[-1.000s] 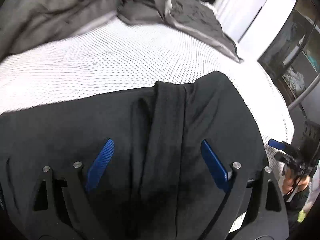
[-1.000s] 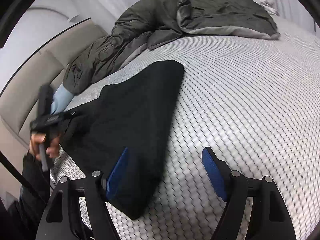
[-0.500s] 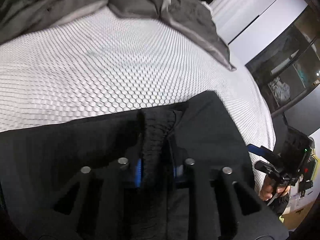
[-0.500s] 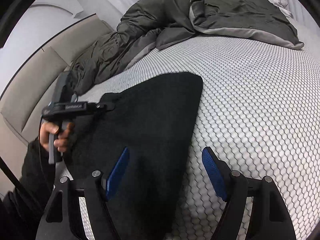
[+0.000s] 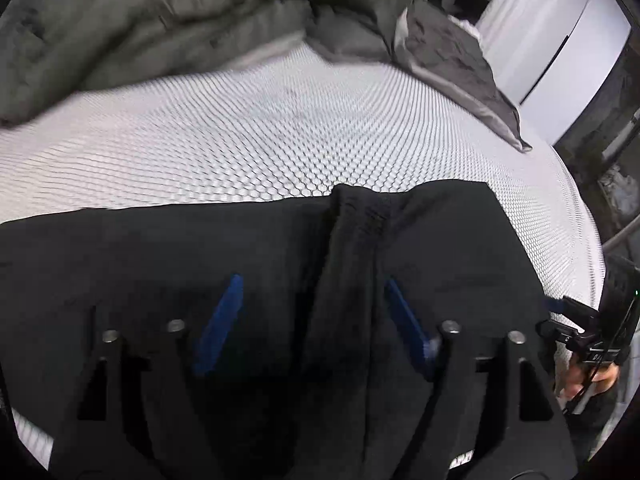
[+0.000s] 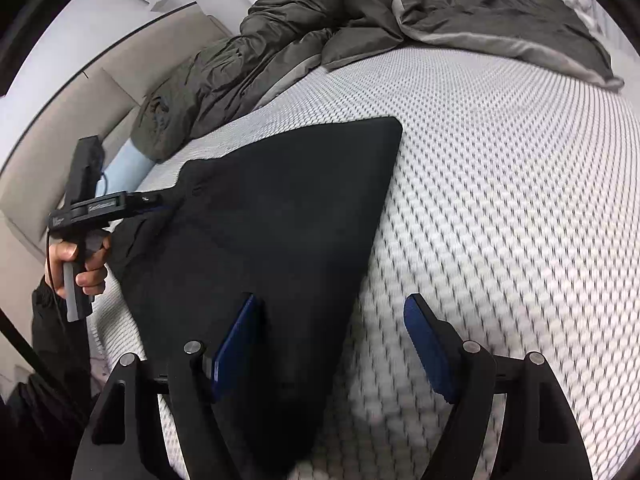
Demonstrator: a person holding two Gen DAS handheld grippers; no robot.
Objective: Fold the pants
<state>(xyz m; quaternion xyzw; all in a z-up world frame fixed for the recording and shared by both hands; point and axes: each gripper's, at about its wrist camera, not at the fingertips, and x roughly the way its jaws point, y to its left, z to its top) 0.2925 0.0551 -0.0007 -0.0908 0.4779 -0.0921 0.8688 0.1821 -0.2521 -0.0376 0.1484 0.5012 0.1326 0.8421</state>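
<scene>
1. My left gripper (image 5: 310,320): jaws spread wide, blue pads clear of the cloth on either side. It hovers low over the black pants (image 5: 440,248), straddling a raised ridge of bunched fabric that runs away from the camera between the pads. Nothing pinched.

2. My right gripper (image 6: 332,344): jaws also wide, holding nothing. The left pad sits over the near tip of the pants (image 6: 280,220); the right pad sits over bare mattress (image 6: 500,200). I cannot tell if either pad touches the surface.

3. Pants: lying flat on the bed along its near edge, a dark slab with one straight folded side and a squared far corner seen from the right wrist. In the left view the far hem runs roughly level across the frame, the ridge breaking it at the middle.

4. In the right wrist view my left hand (image 6: 80,264) grips the other tool's handle at the left end of the pants, at the bed's left edge. In the left wrist view the right gripper (image 5: 580,332) shows at the far right, just off the pants' right end.

5. Mattress: white honeycomb-patterned cover, bare beyond the pants.

6. Far side of the bed: a rumpled grey-green duvet (image 6: 360,12) heaped along the far edge, its pale underside showing at the folds. A light blue pillow (image 6: 124,168) peeks out beneath its left end, against a beige headboard (image 6: 60,120).

7. Beyond the far right corner: white wardrobe doors (image 5: 560,40).
</scene>
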